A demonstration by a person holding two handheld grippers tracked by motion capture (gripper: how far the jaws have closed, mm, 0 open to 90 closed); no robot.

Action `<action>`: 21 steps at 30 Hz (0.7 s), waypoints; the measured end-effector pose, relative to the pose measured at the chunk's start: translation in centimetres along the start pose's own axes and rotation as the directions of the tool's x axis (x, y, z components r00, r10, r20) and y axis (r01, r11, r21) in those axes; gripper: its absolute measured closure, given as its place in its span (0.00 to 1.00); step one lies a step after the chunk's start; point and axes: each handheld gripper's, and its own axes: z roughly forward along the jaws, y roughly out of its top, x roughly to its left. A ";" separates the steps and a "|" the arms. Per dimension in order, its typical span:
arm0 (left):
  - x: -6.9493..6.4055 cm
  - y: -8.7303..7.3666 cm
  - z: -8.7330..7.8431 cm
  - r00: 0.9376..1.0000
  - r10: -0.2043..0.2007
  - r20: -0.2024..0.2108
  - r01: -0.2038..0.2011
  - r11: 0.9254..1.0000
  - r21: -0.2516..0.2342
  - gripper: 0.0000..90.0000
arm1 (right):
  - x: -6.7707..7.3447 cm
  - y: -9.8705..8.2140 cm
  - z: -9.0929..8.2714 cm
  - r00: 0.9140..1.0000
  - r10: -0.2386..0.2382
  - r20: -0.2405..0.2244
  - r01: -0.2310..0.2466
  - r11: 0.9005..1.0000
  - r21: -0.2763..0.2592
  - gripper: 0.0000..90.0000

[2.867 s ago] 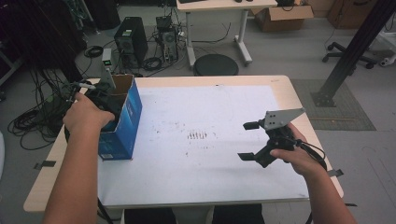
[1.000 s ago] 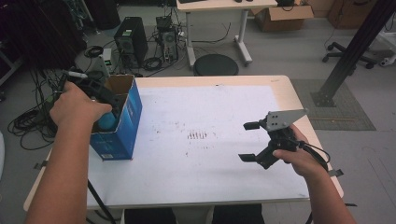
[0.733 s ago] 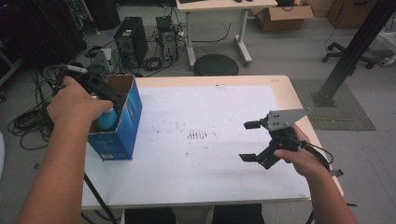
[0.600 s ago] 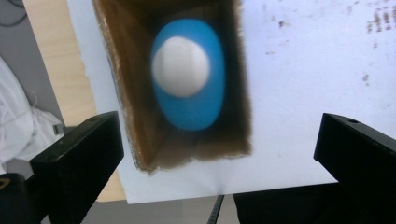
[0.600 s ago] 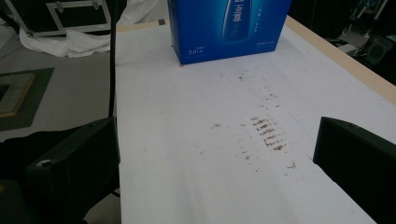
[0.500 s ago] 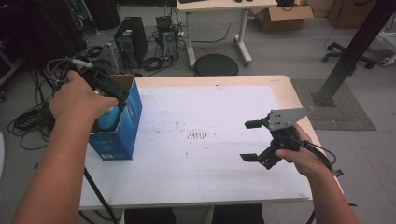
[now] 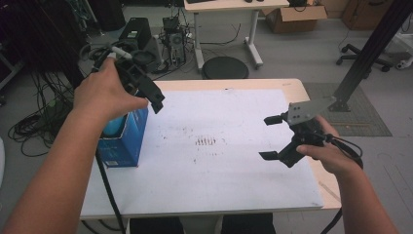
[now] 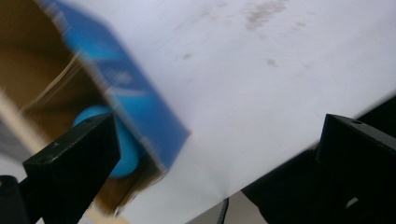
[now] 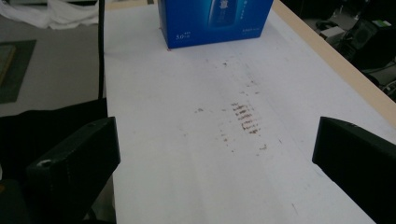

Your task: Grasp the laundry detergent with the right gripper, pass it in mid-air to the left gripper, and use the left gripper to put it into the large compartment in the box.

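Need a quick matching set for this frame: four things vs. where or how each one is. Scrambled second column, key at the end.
Things:
1. blue box
2. teal ball
3. left gripper
4. right gripper

Place or state:
A. inside the open box
B. open, held above the box
C. open, low over the table's right side
D. on the table's left edge

Pairs: 1-D, 2-A, 3-B, 4-C

Bit blurry, but the left gripper has its jaws spread wide with nothing between them. Beyond the left jaw sits an open blue box, a light blue round thing inside; white tabletop ahead.
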 end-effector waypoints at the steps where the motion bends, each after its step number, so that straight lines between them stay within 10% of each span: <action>1: -0.7 0.2 0.0 0.999 0.039 0.010 -0.039 0.999 -0.003 0.00 | -0.1 0.3 -0.2 1.000 -0.003 0.003 0.003 1.000 0.019 0.01; 5: -3.5 0.7 0.2 0.975 0.222 0.006 -0.222 0.975 0.027 0.00 | -0.4 1.4 -0.7 1.000 -0.023 -0.002 0.023 0.996 0.083 0.01; 9: -6.2 0.6 1.0 0.927 0.376 0.004 -0.376 0.925 0.063 0.00 | -0.5 2.4 -0.8 0.999 -0.038 -0.017 0.040 0.987 0.157 0.02; 15: -7.8 0.1 1.4 0.887 0.461 0.032 -0.462 0.885 0.063 0.00 | -0.3 3.7 -0.6 0.998 -0.046 -0.030 0.053 0.960 0.276 0.02; 21: -8.7 -0.4 2.0 0.821 0.568 0.060 -0.571 0.816 0.086 0.00 | -0.5 4.5 0.2 0.996 -0.066 -0.052 0.081 0.922 0.378 0.03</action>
